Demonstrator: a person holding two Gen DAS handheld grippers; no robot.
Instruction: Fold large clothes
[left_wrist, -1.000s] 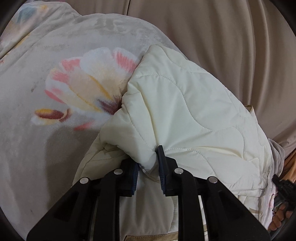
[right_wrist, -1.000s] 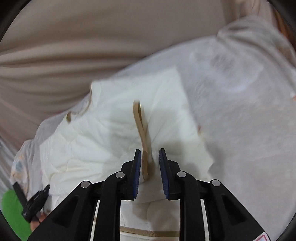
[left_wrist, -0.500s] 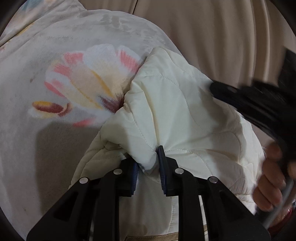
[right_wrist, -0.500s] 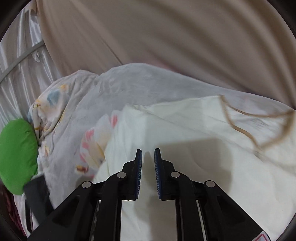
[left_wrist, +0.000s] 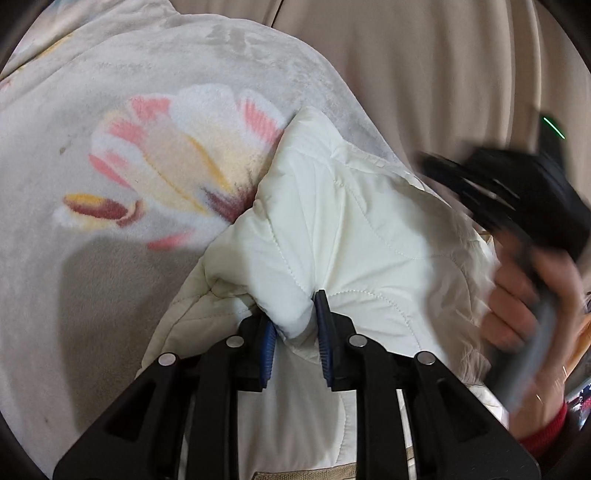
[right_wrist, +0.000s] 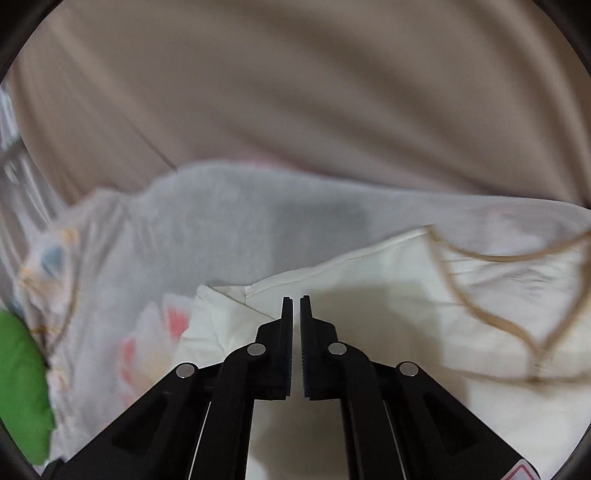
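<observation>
A cream quilted jacket (left_wrist: 351, 229) lies on a floral fleece blanket (left_wrist: 166, 166). My left gripper (left_wrist: 295, 317) is shut on a bunched fold of the jacket at its near edge. A hand (left_wrist: 524, 295) with the right gripper's blurred black body (left_wrist: 524, 192) hovers over the jacket's right side. In the right wrist view, my right gripper (right_wrist: 296, 301) hangs above the jacket (right_wrist: 388, 306) near its left corner. Its jaws are almost together, with only a thin slit and nothing between them. The jacket's tan-trimmed neckline (right_wrist: 480, 317) lies to the right.
Beige draped fabric (right_wrist: 295, 92) rises behind the blanket (right_wrist: 240, 229). A green cushion (right_wrist: 22, 387) sits at the far left edge. A red cuff (left_wrist: 543, 432) shows at the wrist of the right hand.
The right gripper left the tan trim, swung left across the jacket and narrowed its jaws. It came into the left wrist view on the right. The left gripper kept its hold.
</observation>
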